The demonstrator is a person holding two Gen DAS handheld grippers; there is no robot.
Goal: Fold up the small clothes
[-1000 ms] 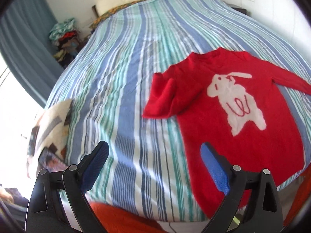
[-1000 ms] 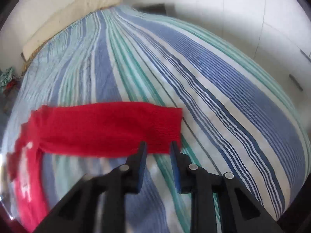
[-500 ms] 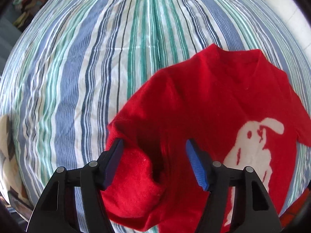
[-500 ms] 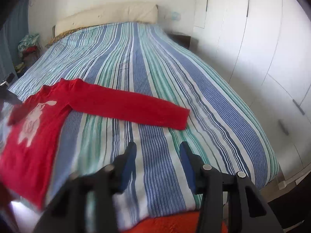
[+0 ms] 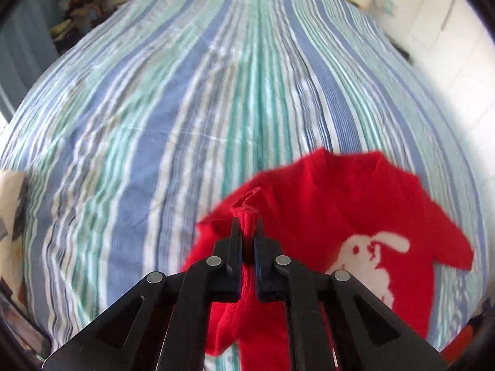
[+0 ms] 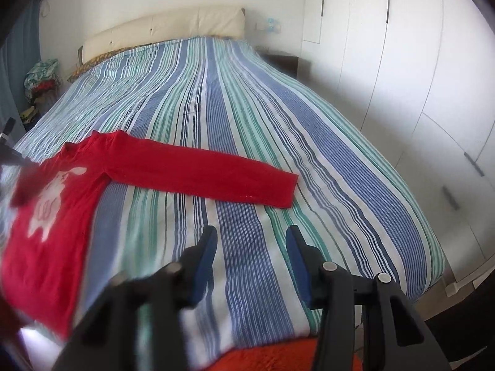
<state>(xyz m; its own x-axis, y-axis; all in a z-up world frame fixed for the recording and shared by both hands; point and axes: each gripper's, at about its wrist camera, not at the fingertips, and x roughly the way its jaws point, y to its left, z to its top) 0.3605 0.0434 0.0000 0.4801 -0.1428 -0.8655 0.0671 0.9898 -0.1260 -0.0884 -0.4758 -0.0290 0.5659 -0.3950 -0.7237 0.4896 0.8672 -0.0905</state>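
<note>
Since a second ago the left tongs point(image 5: 247, 228) have swung from the bare stripes beside the red sweater point(image 5: 340, 216) onto its bunched sleeve point(image 5: 249, 216), and their jaws have just been closing: they now pinch a ridge of that sleeve's red knit, which pokes up ahead of the tips and hangs in a fold beneath them. Right of these tongs the sweater's body lies flat on the striped bedspread point(image 5: 185, 108), its white rabbit motif point(image 5: 371, 262) face up and the neckline further ahead. Nothing lies between the tongs and the cloth they hold. Ahead and left stretches bare bedspread; far left at the frame edge is a patterned cushion point(image 5: 12, 213), and beyond the far left corner of the bed sits a heap of clothes point(image 5: 80, 9). The right tongs point(image 6: 250, 244) have pulled back from the other sleeve's cuff; their jaws, which opened wider early in that second, stand apart with only striped bedspread point(image 6: 247, 123) showing between the blue pads point(image 6: 205, 259), gripping nothing. Just ahead of them the other sleeve point(image 6: 201, 173) lies stretched out flat, its cuff ahead and slightly right, the body point(image 6: 46, 216) off to the left. Farther ahead is a cream headboard point(image 6: 164, 31); to the right stand white wardrobe doors point(image 6: 402, 77). An orange rug point(image 6: 278, 358) shows below the tongs at the bed's near edge.
</note>
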